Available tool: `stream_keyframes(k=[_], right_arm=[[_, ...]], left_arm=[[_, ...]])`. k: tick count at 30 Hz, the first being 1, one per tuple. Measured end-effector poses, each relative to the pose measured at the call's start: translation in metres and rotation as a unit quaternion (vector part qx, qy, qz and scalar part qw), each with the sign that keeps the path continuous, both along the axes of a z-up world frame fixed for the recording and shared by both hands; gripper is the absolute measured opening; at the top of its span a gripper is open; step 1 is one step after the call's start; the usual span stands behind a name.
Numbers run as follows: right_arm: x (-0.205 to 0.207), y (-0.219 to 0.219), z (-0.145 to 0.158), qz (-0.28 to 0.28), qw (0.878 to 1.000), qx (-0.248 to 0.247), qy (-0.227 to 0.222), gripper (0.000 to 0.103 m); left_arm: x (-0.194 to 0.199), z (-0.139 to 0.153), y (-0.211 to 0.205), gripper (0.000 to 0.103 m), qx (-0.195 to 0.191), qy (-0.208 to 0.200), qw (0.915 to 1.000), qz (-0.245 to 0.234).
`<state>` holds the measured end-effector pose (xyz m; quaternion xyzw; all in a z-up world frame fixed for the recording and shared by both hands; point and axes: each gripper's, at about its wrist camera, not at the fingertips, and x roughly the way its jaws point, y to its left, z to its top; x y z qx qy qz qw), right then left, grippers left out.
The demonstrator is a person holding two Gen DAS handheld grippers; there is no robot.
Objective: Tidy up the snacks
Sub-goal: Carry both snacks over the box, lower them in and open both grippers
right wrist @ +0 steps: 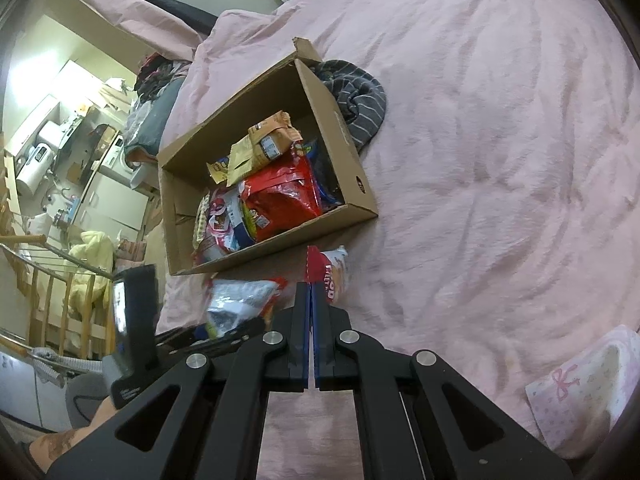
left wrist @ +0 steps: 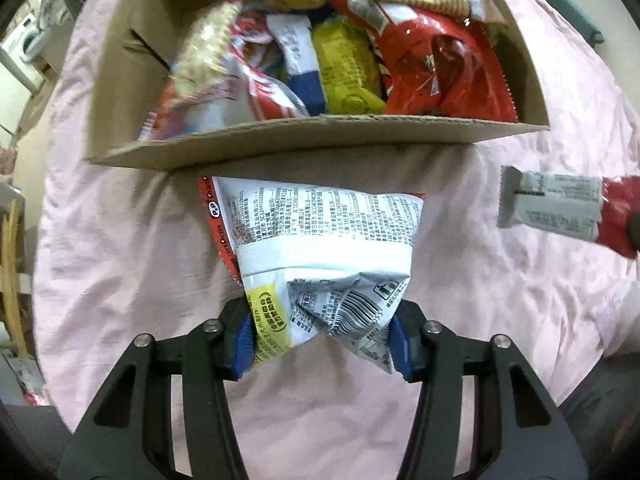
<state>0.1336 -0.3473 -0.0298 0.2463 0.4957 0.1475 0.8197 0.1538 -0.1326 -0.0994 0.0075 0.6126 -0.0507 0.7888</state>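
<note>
- Your left gripper has its blue pads pinched into the crumpled lower end of a white snack packet; the jaws stand partly closed, with the wrapper bunched between them.
- That packet hangs just short of the cardboard box, its top edge close under the near wall and not yet over it.
- Your right gripper is closed tight on the edge of a smaller red-and-white snack bag, also just outside the box's near wall, toward its right corner.
- The box sits on the pink bedspread, already well filled: a red bag, a yellow packet and others lie inside.
- By the look of it, you are mid-carry, bringing two more snacks to the box.
- The next move calls for lifting the white packet clear of the near wall and over an open spot inside before you let go; the thin wrapper may slip or snag on the cardboard edge.
</note>
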Motion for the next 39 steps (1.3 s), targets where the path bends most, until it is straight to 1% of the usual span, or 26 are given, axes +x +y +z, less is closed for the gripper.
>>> stream_keyframes(k=[2, 4, 8, 11, 14, 19, 24, 27, 31, 35, 39], right_arm=[[-0.003, 0.002, 0.000, 0.004, 1.000, 0.008, 0.002, 0.001], [-0.006, 0.005, 0.003, 0.010, 1.000, 0.010, -0.007, 0.001], [-0.009, 0.006, 0.011, 0.013, 0.999, 0.023, -0.028, 0.001], [-0.011, 0.003, 0.019, 0.011, 0.998, 0.044, -0.046, 0.001], [-0.014, 0.003, 0.030, 0.012, 0.995, 0.061, -0.074, 0.001], [-0.013, 0.007, 0.047, 0.013, 0.990, 0.078, -0.117, 0.001], [-0.008, 0.013, 0.059, 0.013, 0.985, 0.084, -0.151, 0.001], [-0.001, 0.018, 0.067, 0.007, 0.983, 0.072, -0.169, 0.001], [0.014, 0.022, 0.068, -0.001, 0.983, 0.073, -0.171, 0.001], [0.027, 0.031, 0.067, 0.005, 0.983, 0.071, -0.170, 0.001], [0.039, 0.046, 0.069, 0.014, 0.981, 0.069, -0.183, 0.001]], left_arm=[[-0.006, 0.011, 0.009, 0.050, 0.005, -0.012, 0.9999, -0.003], [-0.005, 0.024, 0.024, 0.050, 0.008, -0.026, 0.9996, 0.001], [-0.001, 0.048, 0.040, 0.050, -0.004, -0.052, 0.9985, 0.017], [-0.002, 0.071, 0.056, 0.050, -0.009, -0.073, 0.9967, 0.034], [0.003, 0.088, 0.069, 0.050, -0.007, -0.099, 0.9939, 0.049], [0.017, 0.107, 0.082, 0.050, 0.002, -0.128, 0.9899, 0.060], [0.030, 0.111, 0.088, 0.050, 0.005, -0.146, 0.9875, 0.059], [0.037, 0.113, 0.090, 0.050, 0.017, -0.156, 0.9861, 0.054], [0.044, 0.114, 0.093, 0.050, 0.020, -0.174, 0.9835, 0.043], [0.052, 0.112, 0.099, 0.050, 0.019, -0.187, 0.9812, 0.043], [0.060, 0.107, 0.109, 0.050, 0.004, -0.193, 0.9799, 0.049]])
